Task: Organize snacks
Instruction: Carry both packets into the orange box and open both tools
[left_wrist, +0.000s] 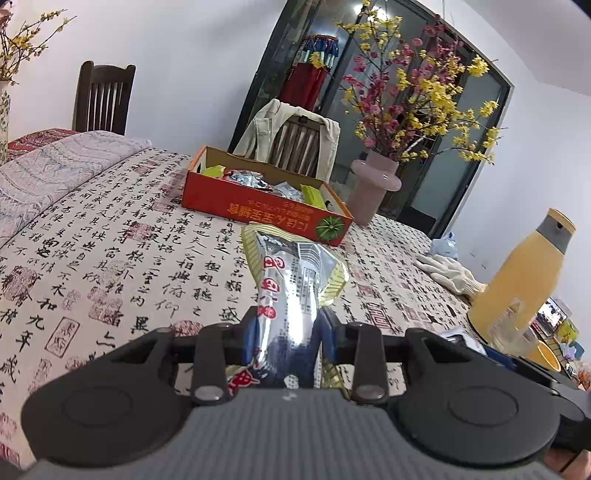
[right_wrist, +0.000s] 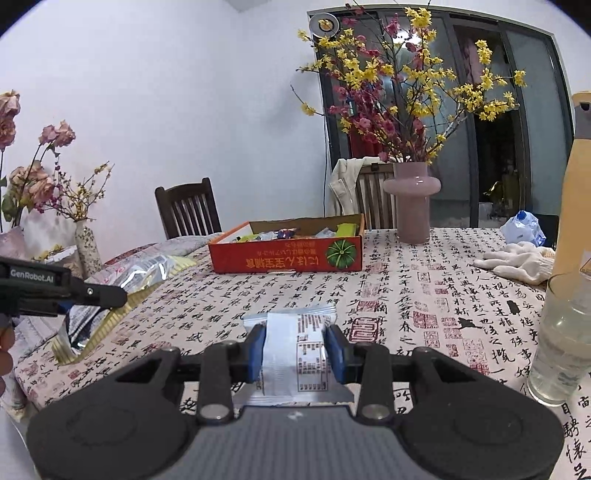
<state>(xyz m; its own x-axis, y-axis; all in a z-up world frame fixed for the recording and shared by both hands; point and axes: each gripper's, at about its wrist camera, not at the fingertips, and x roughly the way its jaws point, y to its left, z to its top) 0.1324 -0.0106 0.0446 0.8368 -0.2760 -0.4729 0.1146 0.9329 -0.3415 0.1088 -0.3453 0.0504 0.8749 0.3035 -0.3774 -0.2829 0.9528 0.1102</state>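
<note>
Crinkly foil snack packet (left_wrist: 291, 291) pinched in left claw (left_wrist: 290, 328).

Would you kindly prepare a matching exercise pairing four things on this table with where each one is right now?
Things:
1. long silver foil snack packet
2. small white snack packet
3. orange cardboard box
4. white cotton gloves

Places:
A. lying on the tablecloth beside the yellow bottle
B. clamped in the right hand-held gripper
C. on the table in front of the pink vase, holding snacks
D. clamped in the left hand-held gripper

Pairs: 1-D, 2-B, 3-C, 4-A
</note>
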